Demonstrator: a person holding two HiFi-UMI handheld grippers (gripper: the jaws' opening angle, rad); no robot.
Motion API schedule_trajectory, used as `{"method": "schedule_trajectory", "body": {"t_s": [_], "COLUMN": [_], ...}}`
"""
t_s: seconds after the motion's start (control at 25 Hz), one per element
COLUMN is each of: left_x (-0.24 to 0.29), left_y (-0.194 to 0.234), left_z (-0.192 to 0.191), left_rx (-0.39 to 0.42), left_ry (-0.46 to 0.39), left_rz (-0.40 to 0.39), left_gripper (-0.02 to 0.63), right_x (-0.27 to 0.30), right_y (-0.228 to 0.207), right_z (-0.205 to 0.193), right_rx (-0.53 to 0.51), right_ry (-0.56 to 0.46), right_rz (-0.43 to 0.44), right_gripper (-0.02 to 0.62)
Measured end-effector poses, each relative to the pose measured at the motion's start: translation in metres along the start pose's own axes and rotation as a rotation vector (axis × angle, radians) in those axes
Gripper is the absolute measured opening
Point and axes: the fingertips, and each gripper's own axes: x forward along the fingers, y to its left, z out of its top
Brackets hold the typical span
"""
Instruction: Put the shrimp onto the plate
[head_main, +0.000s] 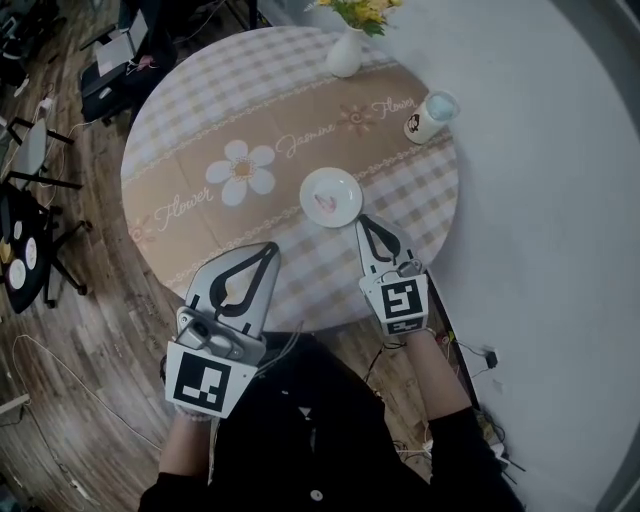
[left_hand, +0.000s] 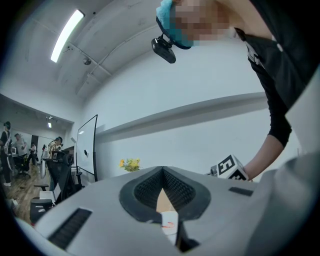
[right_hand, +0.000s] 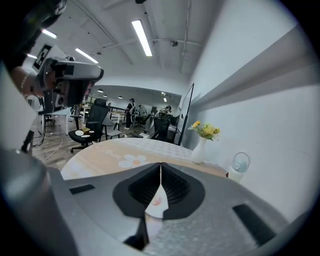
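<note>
left gripper (head_main: 269, 248) and right gripper (head_main: 362, 221) hover with jaws pressed together, empty. shrimp (head_main: 326, 203) lies on the plate (head_main: 346, 184), just beyond the right tips; its heading is too small to tell.

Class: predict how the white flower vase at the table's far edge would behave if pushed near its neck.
The vase looks glazed and rigid, so probably slippery and breakable. Its base seems wider than its neck, yet the flowers add height: a high push might tip it.
</note>
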Motion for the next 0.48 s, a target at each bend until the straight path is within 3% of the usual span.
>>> {"method": "schedule_trajectory", "body": {"t_s": [0.48], "left_x": [0.01], "left_y": [-0.007], "left_z": [0.025], "left_rx": [0.037], "left_ry": [-0.048], "left_rz": [-0.027], "left_gripper": [0.0], "right_x": [-0.061], "right_y": [-0.012], "right_z": [0.076], "right_rx": [0.043], "right_ry": [-0.156], "right_rz": [-0.115], "right_gripper": [0.003]}}
